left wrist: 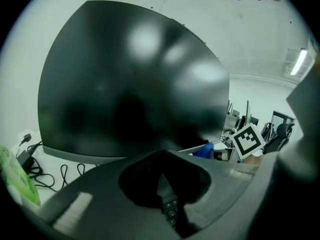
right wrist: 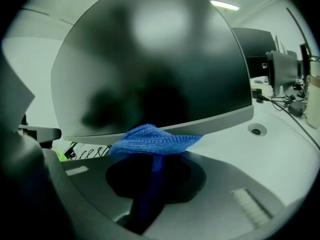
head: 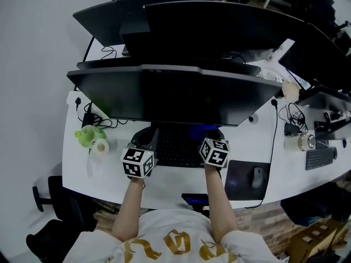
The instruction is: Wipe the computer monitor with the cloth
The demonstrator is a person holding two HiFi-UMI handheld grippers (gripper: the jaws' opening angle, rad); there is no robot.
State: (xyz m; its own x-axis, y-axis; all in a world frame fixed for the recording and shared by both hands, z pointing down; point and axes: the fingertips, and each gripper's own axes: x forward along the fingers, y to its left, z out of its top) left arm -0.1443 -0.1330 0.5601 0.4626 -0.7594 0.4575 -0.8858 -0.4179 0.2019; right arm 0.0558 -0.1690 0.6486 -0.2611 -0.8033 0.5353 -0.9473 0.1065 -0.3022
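Observation:
A wide dark monitor (head: 181, 97) stands on the white desk (head: 93, 174) right in front of me, its screen off. It fills the left gripper view (left wrist: 130, 84) and the right gripper view (right wrist: 155, 64). My right gripper (head: 211, 135) is shut on a blue knitted cloth (right wrist: 152, 140), which spreads out past the jaw tips just below the screen's lower edge. The right gripper (right wrist: 155, 159) is held low, near the monitor's bottom bezel. My left gripper (head: 147, 139) hovers over the keyboard (head: 175, 149) at the left, shut (left wrist: 161, 159) with nothing in it. The cloth (left wrist: 204, 150) also shows beside it.
A green pack and a white roll (head: 92, 138) lie at the desk's left. A mouse (head: 256, 177) rests on a dark pad at the right. More monitors (head: 219, 32) stand behind. Cables, a second keyboard (head: 321, 158) and small items crowd the right side.

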